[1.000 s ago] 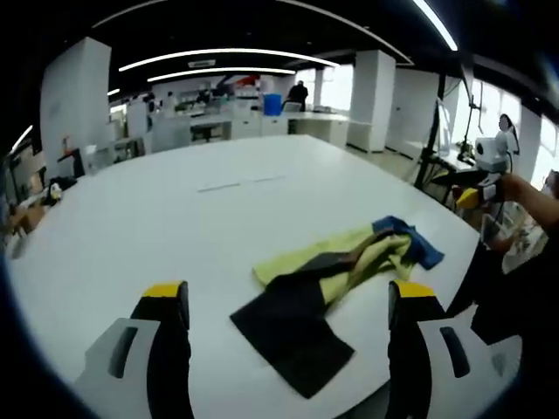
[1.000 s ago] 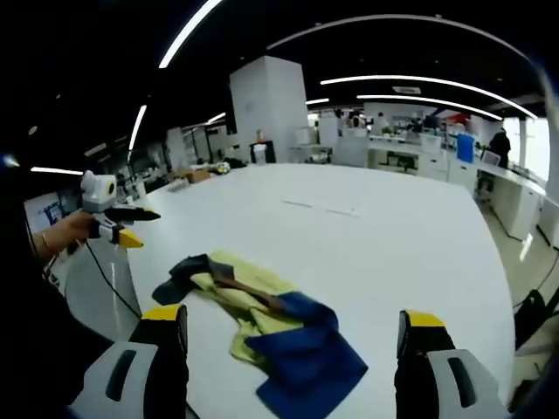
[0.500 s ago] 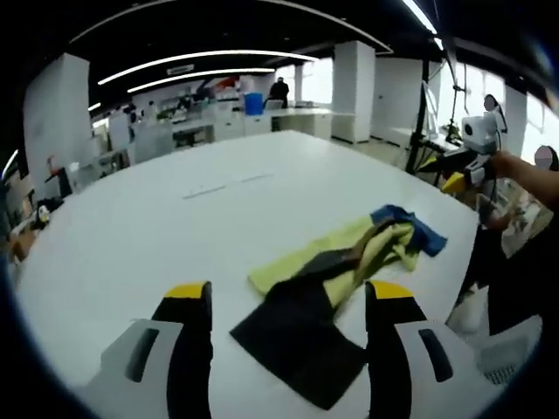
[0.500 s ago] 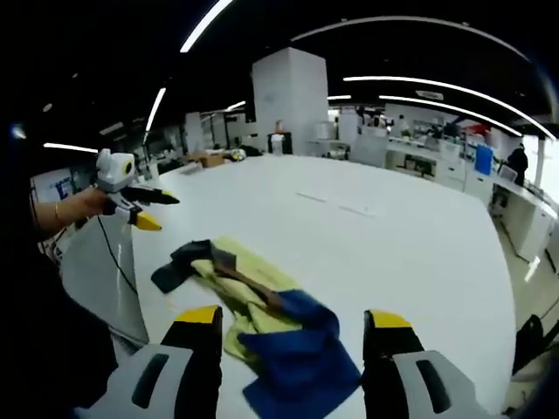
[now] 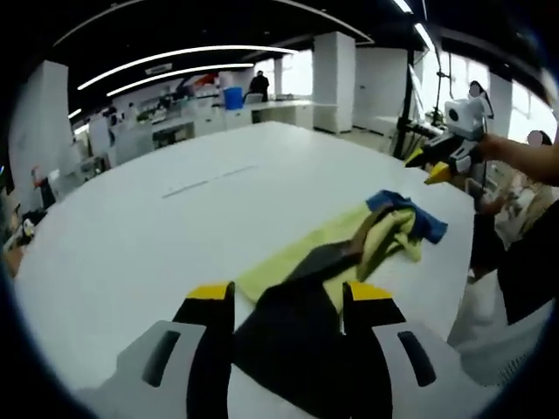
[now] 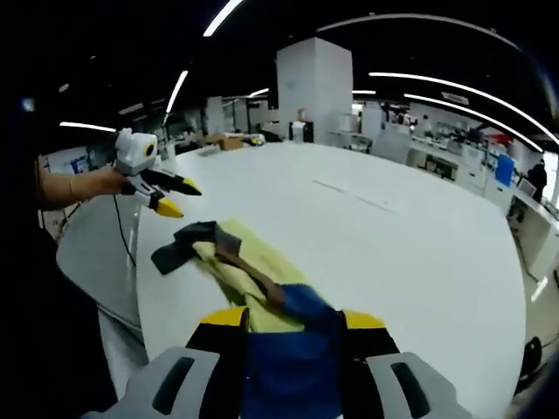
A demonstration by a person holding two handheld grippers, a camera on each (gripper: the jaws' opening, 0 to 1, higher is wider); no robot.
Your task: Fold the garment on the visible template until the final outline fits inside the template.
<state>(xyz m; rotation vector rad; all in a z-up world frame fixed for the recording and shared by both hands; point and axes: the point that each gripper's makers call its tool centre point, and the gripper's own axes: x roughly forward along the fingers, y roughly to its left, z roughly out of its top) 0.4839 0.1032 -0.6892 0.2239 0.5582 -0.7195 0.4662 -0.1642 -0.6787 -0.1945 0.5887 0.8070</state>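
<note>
**Two tongs close in on a crumpled garment at a white counter**

The left tongs (image 5: 287, 297), yellow-tipped, stand spread a little way apart over the dark end of the garment (image 5: 332, 275), with cloth showing between the jaws; whether they touch it cannot be told. The right tongs (image 6: 295, 321) are likewise slightly spread, straddling the blue end of the same garment (image 6: 253, 279). The cloth lies bunched and twisted, yellow through the middle with dark and blue ends, close to the counter's near edge, where the person stands.

The counter (image 5: 175, 218) is broad, white and rounded at the edge, with two faint marks (image 5: 210, 178) further in toward its middle. Beyond it lies an open-plan workroom: white pillars, curved strip lights overhead, rows of benches at the back.

The left gripper view takes in the right tongs (image 5: 437, 166) held aloft at the counter's far side by a hand (image 5: 489, 147), with windows (image 5: 515, 105) behind. The right gripper view catches the left tongs (image 6: 179, 196) in a hand (image 6: 96, 183) above the counter's edge, and a distant figure (image 6: 534, 179) at the room's far end.
</note>
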